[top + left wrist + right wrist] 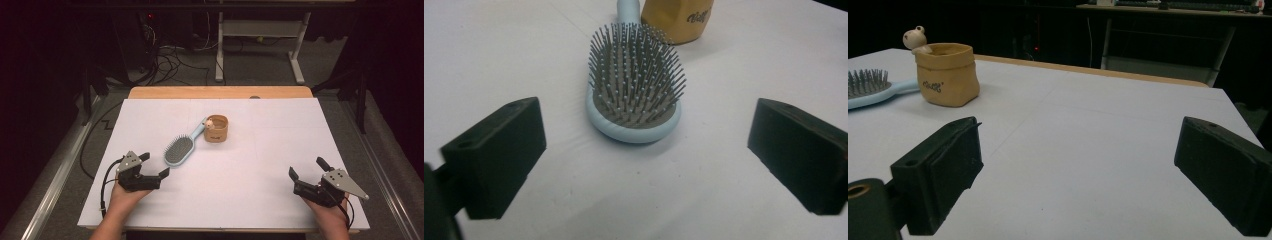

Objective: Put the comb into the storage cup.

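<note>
Two grippers sit low near the person's edge of the table, both w/ jaws wide apart & nothing in them. The left gripper (153,166) points at the hairbrush (179,150), which lies bristles up right in front of its jaws, near but not touching. In the left gripper view the brush head (636,90) is straight ahead between the two black jaws, so it looks lined up for a grab, prob. the next move. Past the brush, its handle tip lies right by the little tan pot (216,129), which has a tiny bear figure (914,37) on its rim. The right gripper (307,172) rests well apart from brush & pot, w/ both far off to its front-left; it seems to just wait. The table (260,165) has a plain white top w/ a wood strip at the far edge. Behind it the room is dark, w/ cables on the floor & another desk's legs.
</note>
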Motion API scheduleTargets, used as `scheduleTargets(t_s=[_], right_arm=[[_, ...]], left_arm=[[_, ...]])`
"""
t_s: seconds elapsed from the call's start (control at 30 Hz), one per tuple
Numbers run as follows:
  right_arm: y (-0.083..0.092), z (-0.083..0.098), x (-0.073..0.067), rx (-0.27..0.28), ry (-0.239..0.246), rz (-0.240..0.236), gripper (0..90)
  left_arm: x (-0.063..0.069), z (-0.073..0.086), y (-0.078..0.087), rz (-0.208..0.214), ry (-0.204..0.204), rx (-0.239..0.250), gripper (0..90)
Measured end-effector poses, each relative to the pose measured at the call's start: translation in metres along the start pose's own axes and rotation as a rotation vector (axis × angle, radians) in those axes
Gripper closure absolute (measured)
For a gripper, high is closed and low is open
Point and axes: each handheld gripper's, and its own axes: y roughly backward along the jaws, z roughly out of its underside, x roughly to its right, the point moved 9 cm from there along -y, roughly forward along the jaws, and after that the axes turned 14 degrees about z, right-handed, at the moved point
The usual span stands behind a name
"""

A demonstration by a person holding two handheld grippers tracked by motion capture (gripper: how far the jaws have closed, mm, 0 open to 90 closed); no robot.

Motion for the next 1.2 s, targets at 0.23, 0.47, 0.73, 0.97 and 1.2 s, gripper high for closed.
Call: scheduleTargets(t_s=[0.23, 0.47, 0.73, 0.97, 1.2], right_arm=[[0.003, -0.005, -0.007, 0.034, 0.002, -0.038, 0.4], [0.003, -0.005, -0.013, 0.030, 0.027, -0.056, 0.3], [0.005, 0.000, -0.012, 0.013, 0.067, -0.053, 0.3], [0.005, 0.000, -0.009, 0.021, 0.052, -0.051, 0.3], [0.006, 0.001, -0.007, 0.022, 0.046, -0.052, 0.3]], left_arm=[[-0.001, -0.003, 0.002, -0.010, -0.017, 0.022, 0.0], [-0.003, -0.004, 0.003, -0.019, -0.010, 0.025, 0.0], [-0.006, -0.016, 0.003, -0.036, 0.013, -0.016, 0.0], [-0.015, -0.012, -0.008, -0.065, 0.030, -0.190, 0.0], [-0.013, -0.016, -0.021, -0.066, 0.027, -0.323, 0.0]])
